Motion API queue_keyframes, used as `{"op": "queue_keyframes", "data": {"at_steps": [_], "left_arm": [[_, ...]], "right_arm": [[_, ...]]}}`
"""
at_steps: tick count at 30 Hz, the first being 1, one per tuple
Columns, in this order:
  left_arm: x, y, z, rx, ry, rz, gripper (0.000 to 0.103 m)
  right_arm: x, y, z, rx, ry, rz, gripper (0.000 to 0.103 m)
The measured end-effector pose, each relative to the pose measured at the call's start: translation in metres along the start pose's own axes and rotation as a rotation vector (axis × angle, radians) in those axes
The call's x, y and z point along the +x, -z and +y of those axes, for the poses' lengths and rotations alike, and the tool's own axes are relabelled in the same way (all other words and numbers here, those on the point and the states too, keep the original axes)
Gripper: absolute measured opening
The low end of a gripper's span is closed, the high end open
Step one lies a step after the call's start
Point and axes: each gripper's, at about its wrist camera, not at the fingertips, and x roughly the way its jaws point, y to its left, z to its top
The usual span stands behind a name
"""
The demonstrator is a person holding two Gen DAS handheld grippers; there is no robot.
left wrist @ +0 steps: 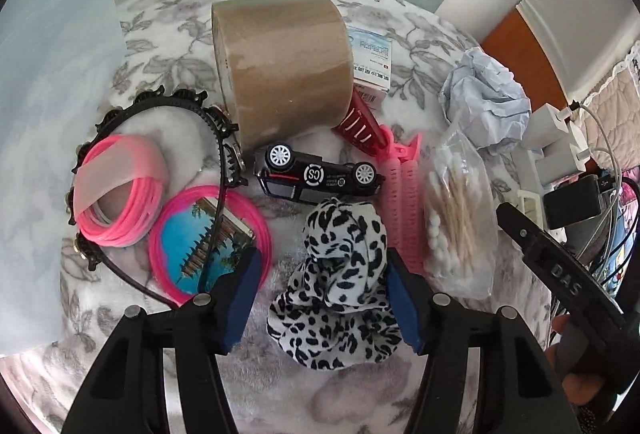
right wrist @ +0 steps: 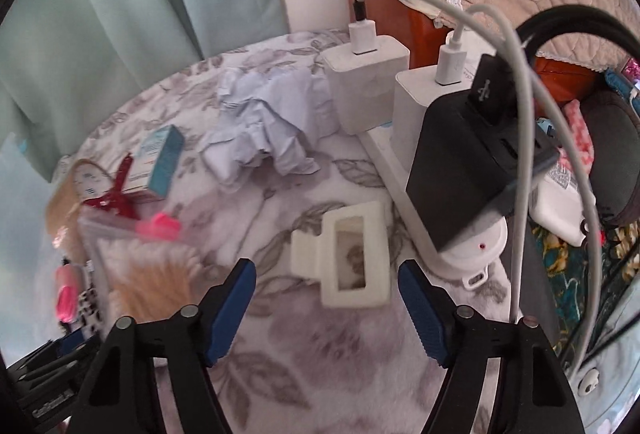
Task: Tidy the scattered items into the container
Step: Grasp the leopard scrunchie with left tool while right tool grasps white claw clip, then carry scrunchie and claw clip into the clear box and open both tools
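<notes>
My left gripper (left wrist: 320,294) points down over a leopard-print scrunchie (left wrist: 336,286) that lies between its blue pads; the left pad stands clear of the fabric, so the jaws are open. Beyond it lie a black toy car (left wrist: 316,174), a brown tape roll (left wrist: 280,74), pink hair rollers (left wrist: 400,186) and a bag of cotton swabs (left wrist: 456,210). My right gripper (right wrist: 326,268) is open over a white claw clip (right wrist: 344,254), which lies just ahead between its fingertips, untouched.
On the floral blanket (left wrist: 160,46) are a black headband (left wrist: 216,138), pink coiled bands (left wrist: 120,194), a pink-rimmed mirror (left wrist: 208,238), a medicine box (right wrist: 160,162), a red clip (right wrist: 116,198) and crumpled paper (right wrist: 264,126). A power strip with chargers (right wrist: 368,86) and cables (right wrist: 520,114) crowds the right.
</notes>
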Motion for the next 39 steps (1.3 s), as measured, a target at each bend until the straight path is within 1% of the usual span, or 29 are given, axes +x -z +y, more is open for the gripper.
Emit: {"op": "queue_keyframes", "data": {"at_steps": [2,3,4,5,6,7,8,9,11,13,16,19,21,27,31,33,36,39], "left_arm": [[0.0,0.0,-0.002,0.008,-0.007,-0.009,0.062],[0.0,0.0,-0.002,0.01,-0.009,-0.013,0.061],[0.0,0.0,-0.002,0.009,-0.012,-0.016,0.058],[-0.001,0.0,-0.002,0.008,-0.013,-0.019,0.052],[-0.002,0.001,-0.002,0.004,-0.01,-0.022,0.049],[-0.003,0.001,-0.001,0.0,-0.006,-0.025,0.043],[-0.004,0.001,-0.001,-0.003,-0.003,-0.025,0.038],[-0.005,0.001,-0.001,-0.003,-0.001,-0.027,0.034],[-0.008,0.003,-0.002,-0.002,0.0,-0.028,0.027],[-0.013,0.006,-0.004,0.004,-0.004,-0.032,0.025],[-0.024,0.011,-0.005,0.011,-0.008,-0.044,0.023],[-0.038,0.016,0.002,0.01,-0.01,-0.072,0.023],[-0.048,0.021,0.009,0.005,-0.009,-0.093,0.023],[-0.086,0.028,0.009,0.003,0.012,-0.171,0.023],[-0.116,0.035,0.011,0.01,0.049,-0.239,0.023],[-0.131,0.035,0.015,0.01,0.078,-0.278,0.023],[-0.165,0.037,0.026,-0.003,0.108,-0.37,0.023],[-0.198,0.037,0.043,-0.023,0.121,-0.467,0.023]], "right_arm": [[0.006,-0.001,0.001,-0.002,0.021,0.005,0.07],[0.009,-0.001,0.001,-0.004,0.03,0.011,0.066],[0.011,-0.001,0.002,-0.005,0.038,0.016,0.063],[0.012,-0.001,0.002,-0.009,0.047,0.011,0.061],[0.013,-0.001,0.003,-0.013,0.056,0.006,0.059],[0.013,0.0,0.002,-0.01,0.062,0.0,0.054],[0.013,0.0,0.002,-0.007,0.067,-0.003,0.052],[0.011,0.0,0.001,-0.005,0.064,-0.005,0.05],[0.009,0.0,0.001,0.001,0.057,-0.009,0.05],[0.005,0.002,0.001,0.008,0.043,-0.011,0.05],[-0.005,0.004,0.001,0.019,0.019,-0.008,0.05],[-0.023,0.008,0.002,0.019,0.005,-0.029,0.05],[-0.036,0.01,0.003,0.017,-0.004,-0.044,0.05],[-0.082,0.017,0.012,0.004,-0.042,-0.107,0.05],[-0.111,0.021,0.023,-0.017,-0.058,-0.159,0.05],[-0.128,0.017,0.032,-0.031,-0.062,-0.185,0.05],[-0.151,0.021,0.033,-0.052,-0.072,-0.226,0.05],[-0.182,0.021,0.05,-0.086,-0.095,-0.301,0.05]]}}
